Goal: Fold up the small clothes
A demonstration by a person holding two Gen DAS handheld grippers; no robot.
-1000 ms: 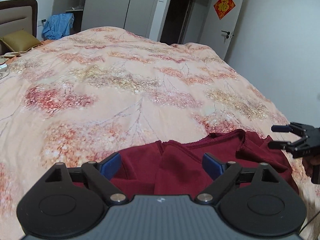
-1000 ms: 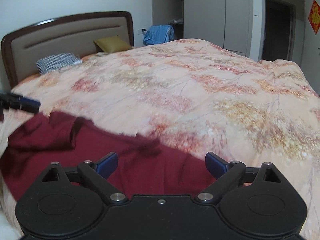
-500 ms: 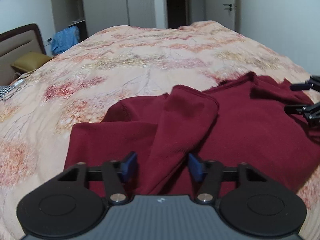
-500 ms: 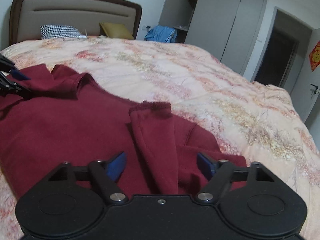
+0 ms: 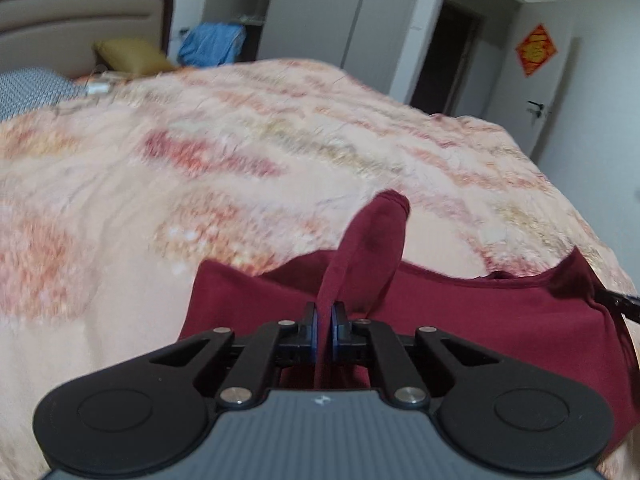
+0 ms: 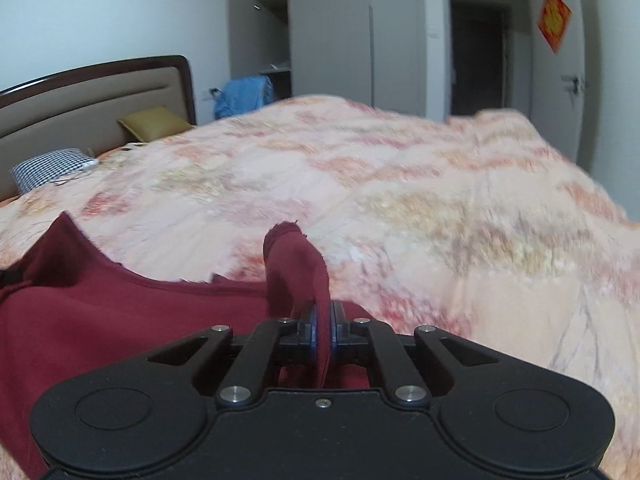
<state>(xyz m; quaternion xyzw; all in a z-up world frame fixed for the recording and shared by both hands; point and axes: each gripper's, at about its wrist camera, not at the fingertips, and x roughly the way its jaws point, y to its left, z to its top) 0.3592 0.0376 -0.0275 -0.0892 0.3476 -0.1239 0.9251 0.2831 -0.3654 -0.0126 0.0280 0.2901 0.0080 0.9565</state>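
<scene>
Two grippers, both clamped on cloth. The left gripper (image 5: 324, 322) pinches a raised fold of the dark red garment (image 5: 480, 320), which sags across the near edge of the floral bedspread (image 5: 240, 168). Over on the right, the right gripper (image 6: 324, 322) nips another upstanding fold of it.

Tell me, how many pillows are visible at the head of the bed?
2: a mustard-yellow pillow against the headboard, and a checked pillow nearer the bed's left edge. Others may be hidden.
</scene>
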